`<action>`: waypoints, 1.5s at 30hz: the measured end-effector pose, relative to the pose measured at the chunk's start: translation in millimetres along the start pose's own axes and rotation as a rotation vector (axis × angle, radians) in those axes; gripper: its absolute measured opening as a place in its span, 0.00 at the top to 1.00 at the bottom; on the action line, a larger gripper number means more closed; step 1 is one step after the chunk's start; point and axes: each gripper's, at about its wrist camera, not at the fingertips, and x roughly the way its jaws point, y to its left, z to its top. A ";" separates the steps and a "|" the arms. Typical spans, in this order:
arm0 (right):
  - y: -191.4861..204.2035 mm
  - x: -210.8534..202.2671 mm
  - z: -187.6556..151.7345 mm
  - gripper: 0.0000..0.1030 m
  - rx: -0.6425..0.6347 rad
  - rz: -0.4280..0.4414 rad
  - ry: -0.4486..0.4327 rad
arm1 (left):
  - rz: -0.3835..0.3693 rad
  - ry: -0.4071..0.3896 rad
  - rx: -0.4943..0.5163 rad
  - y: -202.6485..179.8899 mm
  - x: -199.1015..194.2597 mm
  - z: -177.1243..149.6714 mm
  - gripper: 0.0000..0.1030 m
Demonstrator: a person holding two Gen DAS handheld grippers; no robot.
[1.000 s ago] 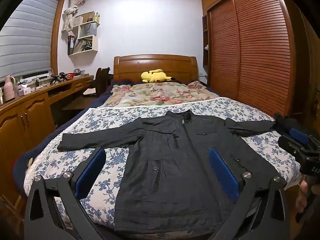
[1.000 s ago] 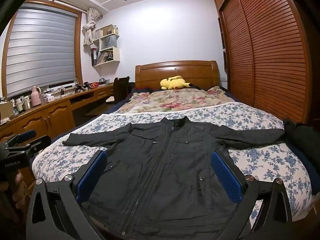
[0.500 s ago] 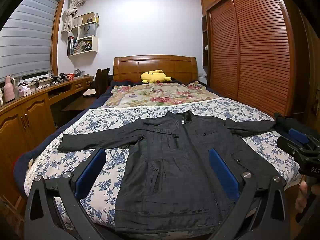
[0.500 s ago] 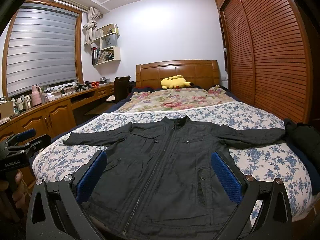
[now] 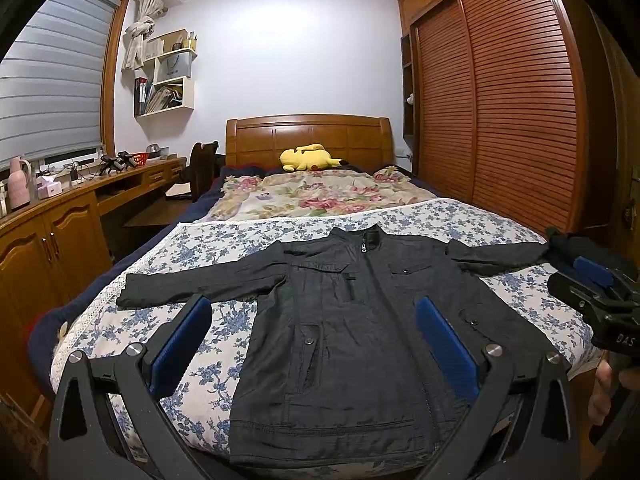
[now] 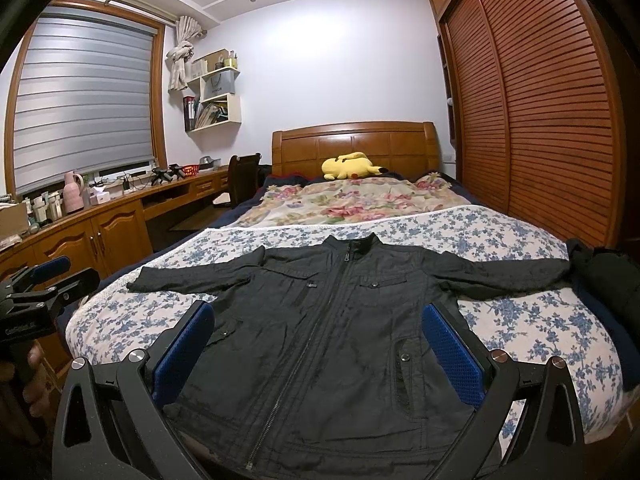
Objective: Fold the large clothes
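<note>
A dark grey zip jacket (image 5: 360, 320) (image 6: 332, 320) lies flat and front up on the bed, sleeves spread to both sides, collar toward the headboard. My left gripper (image 5: 314, 340) hovers open above the jacket's lower left part, nothing between its blue pads. My right gripper (image 6: 318, 344) also stands open above the hem, empty. Each gripper shows in the other's view: the right gripper (image 5: 596, 288) at the right edge, the left gripper (image 6: 44, 284) at the left edge, both held by a hand.
The bed (image 5: 224, 320) has a blue floral cover, with a floral quilt (image 5: 316, 196) and a yellow plush toy (image 5: 306, 158) near the headboard. A dark bundle (image 6: 608, 276) lies at the bed's right edge. Wooden desk and cabinets (image 6: 100, 232) run along the left, a slatted wardrobe (image 5: 500, 120) on the right.
Both grippers have tilted or risen slightly, so the jacket sits a little lower in both views. The jacket has not moved and the jaws stay wide.
</note>
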 end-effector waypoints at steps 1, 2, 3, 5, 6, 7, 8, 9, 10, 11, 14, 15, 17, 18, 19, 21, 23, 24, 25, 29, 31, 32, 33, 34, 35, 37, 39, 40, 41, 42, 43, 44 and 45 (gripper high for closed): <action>0.3 0.1 -0.2 0.00 0.000 0.001 0.000 | 0.000 -0.003 0.002 -3.3 -4.0 0.4 0.00; -0.1 0.0 0.0 0.00 0.000 0.002 -0.001 | 0.001 -0.003 0.002 -4.0 -4.3 0.9 0.00; 0.1 0.1 -0.1 0.00 -0.001 0.002 -0.001 | 0.001 -0.003 0.002 -3.7 -4.4 0.9 0.00; 0.1 0.3 -0.2 0.00 -0.001 0.002 -0.002 | 0.000 -0.006 0.002 -5.2 -5.9 1.9 0.00; 0.1 0.7 -0.3 0.00 -0.001 0.003 -0.001 | -0.001 -0.007 0.002 -5.2 -6.1 1.5 0.00; 0.2 1.0 -0.5 0.00 -0.001 0.004 -0.001 | -0.002 -0.008 0.002 -6.4 -6.6 2.9 0.00; -0.7 0.3 -0.6 0.00 -0.001 0.004 -0.002 | -0.001 -0.009 0.003 -6.3 -7.0 1.0 0.00; -0.7 0.4 -0.5 0.00 -0.002 0.002 -0.002 | -0.001 -0.008 0.003 -6.4 -7.1 0.9 0.00; -0.6 1.0 -0.7 0.00 -0.001 0.002 -0.002 | -0.001 -0.008 0.003 -6.3 -7.1 0.9 0.00; -0.7 0.5 -0.6 0.00 -0.001 0.003 -0.002 | -0.001 -0.009 0.003 -6.5 -7.3 1.1 0.00; -0.5 0.6 -0.7 0.00 0.000 0.002 -0.002 | 0.001 -0.009 0.003 -7.5 -8.1 1.9 0.00; -0.6 0.8 -0.8 0.00 0.000 0.003 -0.001 | 0.000 -0.009 0.002 -6.5 -7.4 1.0 0.00; -1.7 -0.1 -0.8 0.00 0.002 0.004 0.000 | -0.005 -0.007 0.002 -6.9 -8.0 1.7 0.00; -1.6 -0.3 -0.8 0.00 0.002 0.004 0.000 | -0.004 -0.008 0.003 -8.3 -8.8 3.1 0.00; -1.3 -0.4 -0.8 0.00 0.001 0.004 -0.001 | -0.003 -0.008 0.003 -7.8 -8.8 2.9 0.00; -2.1 -1.0 -0.8 0.00 0.001 0.003 -0.003 | -0.006 -0.009 0.000 -8.3 -9.5 3.8 0.00; -2.2 -1.2 -0.4 0.00 0.001 0.004 -0.004 | -0.004 -0.009 0.002 -8.0 -9.0 3.1 0.00; -2.2 -1.4 -0.5 0.00 0.001 0.004 -0.004 | -0.004 -0.011 0.002 -8.7 -9.8 4.3 0.00; -2.1 -1.4 -0.3 0.00 0.002 0.004 -0.006 | -0.003 -0.012 0.001 -8.4 -10.5 5.2 0.00; -2.1 -1.6 -0.7 0.00 0.001 0.006 -0.007 | -0.003 -0.013 0.001 -8.5 -11.2 6.1 0.00; -2.4 -2.0 -1.0 0.00 0.001 0.007 -0.007 | -0.003 -0.013 0.000 -9.1 -11.9 7.7 0.00; -2.3 -2.0 -0.9 0.00 0.002 0.008 -0.007 | -0.005 -0.014 -0.001 -7.7 -11.7 5.9 0.00; -2.3 -2.3 -1.1 0.00 0.001 0.008 -0.007 | -0.005 -0.014 -0.001 -8.1 -12.1 6.6 0.00; -2.1 -2.3 -1.1 0.00 0.000 0.008 -0.007 | -0.004 -0.015 -0.001 -7.6 -11.4 5.5 0.00; -2.3 -2.7 -1.3 0.00 -0.001 0.007 -0.008 | -0.004 -0.015 -0.001 -7.8 -11.5 5.8 0.00; -3.0 -3.3 -1.5 0.00 -0.001 0.007 -0.009 | -0.004 -0.016 -0.003 -6.9 -12.0 6.2 0.00; -4.3 -2.5 -1.2 0.00 0.001 0.009 -0.008 | -0.003 -0.018 -0.005 -6.6 -12.9 8.7 0.00; -4.5 -2.4 -1.4 0.00 0.002 0.010 -0.008 | -0.003 -0.018 -0.005 -5.6 -13.2 8.1 0.00; -4.9 -2.5 -1.1 0.00 0.001 0.010 -0.008 | -0.002 -0.018 -0.005 -5.7 -13.2 8.3 0.00; -5.0 -2.5 -1.1 0.00 0.001 0.010 -0.008 | -0.003 -0.018 -0.004 -5.3 -13.3 8.1 0.00; -4.8 -2.3 -1.2 0.00 0.001 0.011 -0.007 | -0.001 -0.018 -0.006 -3.3 -13.5 7.2 0.00; -4.8 -1.9 -1.3 0.00 0.002 0.013 -0.005 | 0.001 -0.018 -0.006 -2.2 -13.2 7.9 0.00; -4.7 -1.3 -1.4 0.00 0.002 0.015 -0.004 | 0.002 -0.017 -0.006 -1.7 -12.8 8.4 0.00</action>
